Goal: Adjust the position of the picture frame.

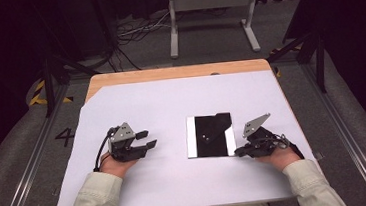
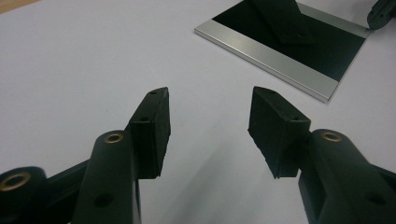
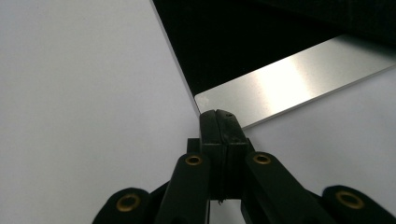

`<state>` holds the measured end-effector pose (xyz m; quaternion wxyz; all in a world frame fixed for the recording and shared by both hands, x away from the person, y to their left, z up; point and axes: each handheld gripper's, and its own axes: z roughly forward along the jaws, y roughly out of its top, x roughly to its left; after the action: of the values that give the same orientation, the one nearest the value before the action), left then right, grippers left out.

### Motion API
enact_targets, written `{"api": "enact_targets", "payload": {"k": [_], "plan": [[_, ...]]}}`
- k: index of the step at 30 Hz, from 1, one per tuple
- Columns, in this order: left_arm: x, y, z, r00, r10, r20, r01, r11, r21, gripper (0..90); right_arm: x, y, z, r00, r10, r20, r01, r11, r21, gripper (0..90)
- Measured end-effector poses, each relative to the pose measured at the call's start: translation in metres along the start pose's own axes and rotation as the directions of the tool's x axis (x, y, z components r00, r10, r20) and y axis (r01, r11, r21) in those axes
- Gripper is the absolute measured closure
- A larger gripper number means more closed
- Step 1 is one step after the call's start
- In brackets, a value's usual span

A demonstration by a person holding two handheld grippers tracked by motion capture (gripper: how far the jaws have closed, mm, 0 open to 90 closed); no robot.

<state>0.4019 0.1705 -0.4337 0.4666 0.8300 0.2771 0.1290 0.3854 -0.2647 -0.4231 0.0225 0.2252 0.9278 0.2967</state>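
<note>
From the high view, your left gripper [image 1: 144, 140] rests left of centre, your right gripper [image 1: 239, 151] at the black plate's [image 1: 210, 136] lower-right corner. Left gripper view: your jaws gape wide over white sheet [image 2: 70, 70]. Right gripper view: your jaws are pressed together, empty, tips touching the plate's silver corner.
</note>
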Motion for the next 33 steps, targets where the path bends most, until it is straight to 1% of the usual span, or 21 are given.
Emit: {"api": "enact_targets", "payload": {"k": [2, 4, 6, 9, 11, 12, 13, 14, 15, 17, 18, 20, 21, 22, 24, 26, 29, 30, 31, 32, 33], "plan": [[-0.001, 0.0, 0.0, 1.0, 0.001, -0.002, -0.001, 1.0, 0.004, 48.9, 0.002, 0.003, 0.003, 1.0, -0.003, -0.007, 0.003, 0.9999, -0.01, 90.0], [-0.002, 0.001, 0.001, 1.0, -0.002, 0.004, 0.002, 1.0, 0.005, 48.9, 0.004, 0.006, 0.007, 0.9998, -0.013, -0.016, 0.013, 0.9997, -0.02, 90.0], [-0.002, 0.001, 0.002, 1.0, 0.006, 0.006, -0.006, 1.0, 0.005, 48.9, 0.006, 0.012, 0.012, 0.9992, -0.03, -0.025, 0.029, 0.9992, -0.026, 90.0], [-0.003, 0.001, 0.003, 1.0, 0.005, 0.008, -0.005, 1.0, 0.008, 48.9, 0.011, 0.021, 0.021, 0.9981, -0.051, -0.035, 0.05, 0.9981, -0.035, 90.0], [-0.002, 0.001, 0.002, 1.0, 0.008, 0.004, -0.008, 0.9999, 0.007, 48.9, 0.013, 0.026, 0.023, 0.9967, -0.077, -0.026, 0.076, 0.9967, -0.027, 90.0], [-0.002, 0.001, 0.001, 1.0, 0.006, 0.005, -0.006, 1.0, 0.007, 48.8, 0.013, 0.027, 0.023, 0.9965, -0.081, -0.02, 0.081, 0.9965, -0.021, 90.0], [-0.001, 0.0, 0.001, 1.0, -0.004, 0.002, 0.004, 1.0, 0.009, 48.8, 0.013, 0.028, 0.023, 0.996, -0.088, -0.014, 0.088, 0.9959, -0.022, 90.0], [0.0, 0.0, 0.0, 1.0, -0.001, 0.0, 0.001, 1.0, 0.008, 48.8, 0.012, 0.028, 0.022, 0.9961, -0.086, -0.016, 0.086, 0.9959, -0.03, 90.0], [0.0, 0.0, 0.0, 1.0, -0.008, 0.0, 0.008, 1.0, 0.004, 48.7, 0.011, 0.028, 0.021, 0.9964, -0.082, -0.02, 0.081, 0.9956, -0.046, 90.0], [0.001, -0.001, -0.001, 0.9999, -0.006, -0.008, 0.006, 1.0, 0.008, 48.4, 0.008, 0.031, 0.015, 0.9964, -0.085, 0.004, 0.085, 0.9941, -0.067, 90.0], [0.001, -0.001, -0.001, 0.9998, -0.01, -0.015, 0.01, 0.9999, 0.008, 47.9, 0.006, 0.033, 0.012, 0.9965, -0.081, 0.018, 0.083, 0.9932, -0.082, 90.0], [0.001, -0.001, -0.001, 0.9997, -0.01, -0.021, 0.011, 0.9999, 0.009, 46.3, -0.001, 0.039, 0.003, 0.9962, -0.061, 0.061, 0.068, 0.9908, -0.117, 90.0], [0.001, -0.001, -0.001, 0.9997, -0.016, -0.02, 0.016, 0.9998, 0.007, 46.0, -0.003, 0.041, 0.002, 0.9953, -0.058, 0.078, 0.067, 0.9902, -0.122, 90.0], [0.001, -0.001, -0.001, 0.9997, -0.016, -0.02, 0.016, 0.9998, 0.007, 45.9, -0.003, 0.041, 0.002, 0.9953, -0.058, 0.078, 0.067, 0.9902, -0.122, 90.0], [0.001, -0.001, -0.002, 0.9995, -0.022, -0.023, 0.022, 0.9997, 0.006, 45.6, -0.012, 0.045, -0.002, 0.9914, -0.037, 0.125, 0.054, 0.9889, -0.138, 90.0], [0.001, -0.001, -0.002, 0.9995, -0.023, -0.021, 0.023, 0.9997, 0.008, 45.4, -0.02, 0.047, -0.005, 0.9877, -0.01, 0.156, 0.035, 0.9864, -0.161, 90.0], [0.002, -0.002, -0.001, 0.9996, -0.015, -0.023, 0.015, 0.9998, 0.01, 44.7, -0.035, 0.048, -0.008, 0.9854, 0.043, 0.165, -0.011, 0.9821, -0.188, 90.0], [0.002, -0.002, -0.001, 0.9996, -0.015, -0.025, 0.015, 0.9998, 0.009, 44.4, -0.04, 0.048, -0.009, 0.9834, 0.058, 0.172, -0.025, 0.9812, -0.192, 90.0], [0.001, -0.002, 0.0, 0.9995, -0.023, -0.021, 0.023, 0.9997, 0.012, 44.1, -0.043, 0.048, -0.009, 0.982, 0.065, 0.178, -0.029, 0.9801, -0.196, 90.0], [0.002, -0.002, 0.0, 0.9996, -0.02, -0.022, 0.021, 0.9997, 0.012, 43.9, -0.048, 0.049, -0.009, 0.9796, 0.082, 0.184, -0.044, 0.9785, -0.202, 90.0], [0.002, -0.002, 0.0, 0.9995, -0.023, -0.02, 0.023, 0.9997, 0.013, 43.8, -0.055, 0.05, -0.01, 0.976, 0.104, 0.192, -0.062, 0.975, -0.214, 90.0]]}}
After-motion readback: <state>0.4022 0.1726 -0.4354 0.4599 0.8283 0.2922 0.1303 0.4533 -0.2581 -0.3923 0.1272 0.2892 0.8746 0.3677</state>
